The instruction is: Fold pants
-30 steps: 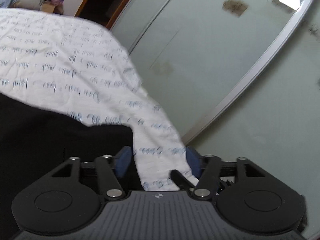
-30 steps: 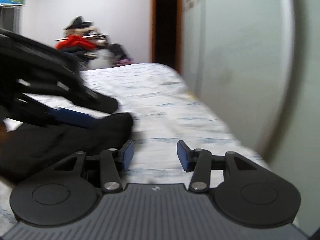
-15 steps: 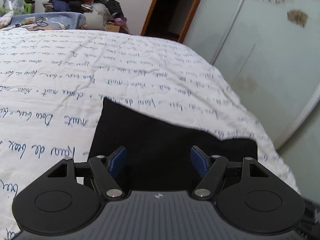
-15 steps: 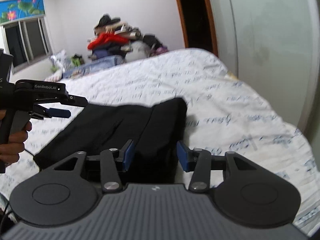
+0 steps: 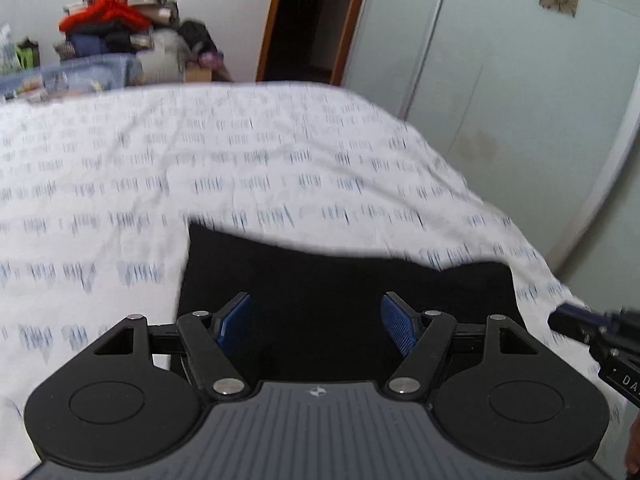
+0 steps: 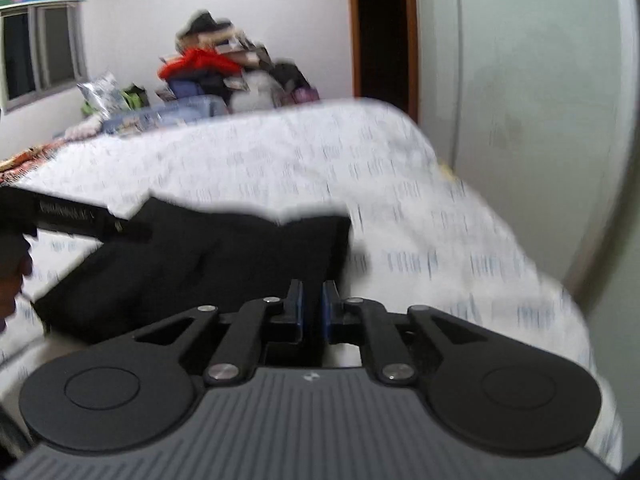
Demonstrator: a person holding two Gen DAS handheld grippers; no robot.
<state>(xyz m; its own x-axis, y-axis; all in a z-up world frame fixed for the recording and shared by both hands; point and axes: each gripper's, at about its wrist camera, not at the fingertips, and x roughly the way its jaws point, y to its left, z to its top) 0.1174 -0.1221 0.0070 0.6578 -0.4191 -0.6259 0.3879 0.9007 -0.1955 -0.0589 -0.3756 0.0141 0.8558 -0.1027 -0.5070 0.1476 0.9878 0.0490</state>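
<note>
Pants: we see black pants (image 5: 344, 280) lying as a folded slab on the bed, near its 4 o'clock corner in the left wrist view; in the right wrist view the pants (image 6: 208, 264) lie from centre toward 9 o'clock.
Left gripper: our left gripper (image 5: 316, 326) hangs above the pants with its blue pads (image 5: 396, 328) spread wide and nothing between them; in the right view it (image 6: 132, 232) reaches in from 9 o'clock over the pants' far edge.
Right gripper: our right gripper (image 6: 312, 312) has its pads pressed nearly together at the pants' 5 o'clock edge; we cannot tell whether cloth is pinched. In the left view it (image 5: 560, 322) enters at 3 o'clock.
Bed: white sheet (image 5: 248, 168) with blue script, blurred.
Beyond: clothes pile (image 6: 212, 68) at 12 o'clock, dark doorway (image 5: 316, 20), pale wardrobe (image 5: 500, 80) at 2 o'clock, window (image 6: 40, 52) at 10 o'clock.
</note>
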